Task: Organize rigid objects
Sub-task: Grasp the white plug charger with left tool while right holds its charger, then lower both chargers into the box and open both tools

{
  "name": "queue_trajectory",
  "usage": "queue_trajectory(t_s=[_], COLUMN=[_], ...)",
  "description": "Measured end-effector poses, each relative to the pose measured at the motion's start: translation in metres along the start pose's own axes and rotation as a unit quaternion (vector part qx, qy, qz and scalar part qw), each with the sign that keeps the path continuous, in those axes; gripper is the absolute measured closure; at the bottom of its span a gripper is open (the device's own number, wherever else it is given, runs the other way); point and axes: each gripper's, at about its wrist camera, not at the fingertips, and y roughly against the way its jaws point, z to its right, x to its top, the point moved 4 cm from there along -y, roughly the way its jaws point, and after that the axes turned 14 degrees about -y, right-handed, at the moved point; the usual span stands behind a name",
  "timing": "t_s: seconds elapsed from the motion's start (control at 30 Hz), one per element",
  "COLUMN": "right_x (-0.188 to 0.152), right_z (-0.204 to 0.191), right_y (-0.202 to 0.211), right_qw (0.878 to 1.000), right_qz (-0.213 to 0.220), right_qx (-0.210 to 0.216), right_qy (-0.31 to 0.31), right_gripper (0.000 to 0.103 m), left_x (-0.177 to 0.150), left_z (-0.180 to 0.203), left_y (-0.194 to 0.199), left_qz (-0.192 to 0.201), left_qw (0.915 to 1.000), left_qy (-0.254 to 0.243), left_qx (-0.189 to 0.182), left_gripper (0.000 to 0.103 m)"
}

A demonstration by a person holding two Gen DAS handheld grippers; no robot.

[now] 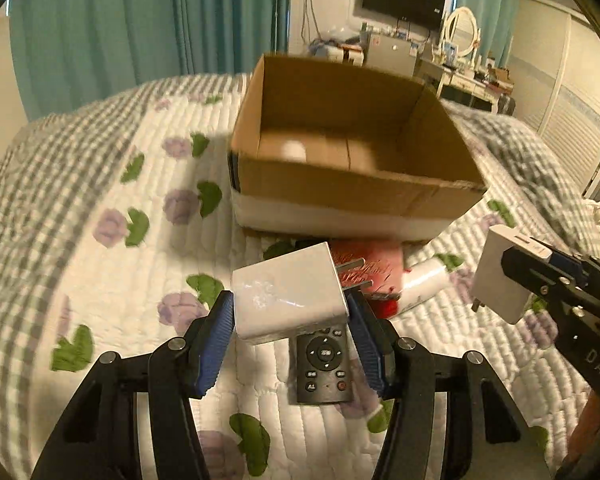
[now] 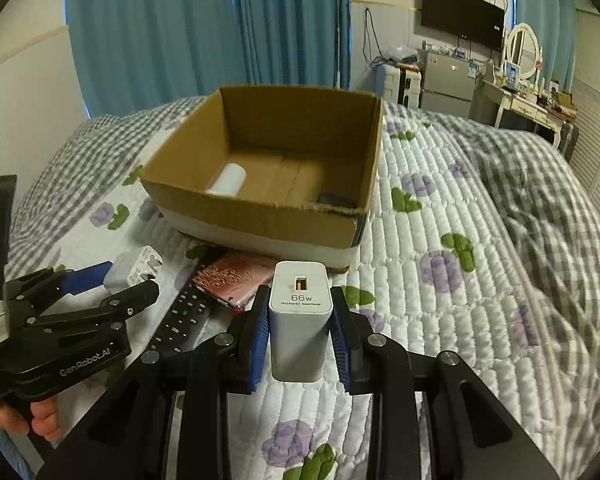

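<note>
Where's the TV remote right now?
The remote lies on the quilt, in front of the cardboard box, next to a pink booklet; in the left view, just below the held charger.

Both fisheye views are evenly bright with soft indoor light, though the left wrist view is warmer and smeared by motion blur across the open brown cardboard box (image 1: 352,184) and the quilted floral bedspread (image 1: 112,208). A white glare patch sits on the glossy white plastic charger block (image 1: 288,300), and the box casts a soft shadow to its left. Straight lines bow towards the dark round vignette at the edges, and the right wrist view is sharper, its tall white charger's (image 2: 300,320) print readable.
</note>
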Motion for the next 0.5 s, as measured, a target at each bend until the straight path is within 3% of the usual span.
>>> queue_trajectory(t_s=[0.23, 0.5], right_x=[0.028, 0.084], right_z=[-0.011, -0.023], right_y=[0.028, 0.035], right_qw=[0.999, 0.997], right_qz=[0.032, 0.073], right_qx=[0.016, 0.031], right_qy=[0.011, 0.024], right_gripper=[0.075, 0.075], left_x=[0.037, 0.088], left_z=[-0.009, -0.012], left_y=[0.024, 0.031], left_qz=[0.044, 0.074], left_qw=[0.9989, 0.9971], left_qy=[-0.012, -0.019], left_qx=[0.008, 0.003], left_gripper=[0.045, 0.045])
